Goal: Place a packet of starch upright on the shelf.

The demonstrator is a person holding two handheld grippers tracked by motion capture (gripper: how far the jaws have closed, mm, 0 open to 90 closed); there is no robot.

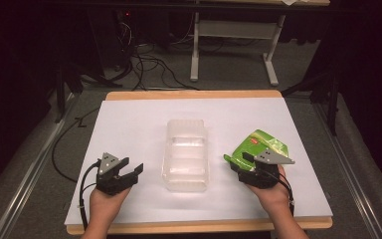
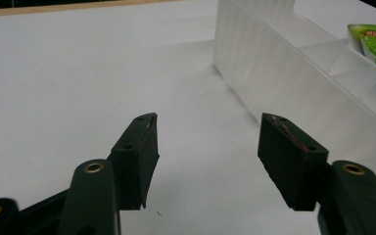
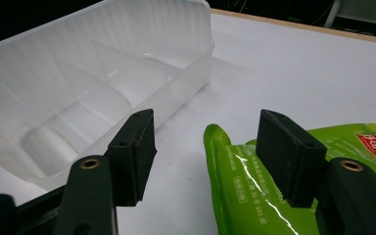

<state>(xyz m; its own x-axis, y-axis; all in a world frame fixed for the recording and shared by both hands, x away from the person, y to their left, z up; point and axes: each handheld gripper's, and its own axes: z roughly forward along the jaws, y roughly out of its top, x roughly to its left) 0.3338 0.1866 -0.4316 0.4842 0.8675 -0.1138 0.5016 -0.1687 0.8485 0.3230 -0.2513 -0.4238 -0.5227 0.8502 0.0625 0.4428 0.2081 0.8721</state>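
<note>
A white-topped table (image 1: 129, 129) held a clear plastic divided bin (image 1: 187, 154) at its centre, long axis running near to far, with cross partitions inside. To the right of the bin, apart from it, a green snack pouch (image 1: 258, 144) with a red label lay flat on the white surface.

The left gripper (image 1: 130, 168), held in the person's left hand (image 1: 104, 201), sat near the table's front edge, left of the bin; its jaws stood apart with nothing between them, and the bin's side wall rose just beyond the right jaw in the left gripper view.

The right gripper (image 1: 238, 162), in the right hand (image 1: 273, 194), rested at the pouch's near end. Its jaws were spread wide, one over bare table, the other above the pouch, gripping nothing.
</note>
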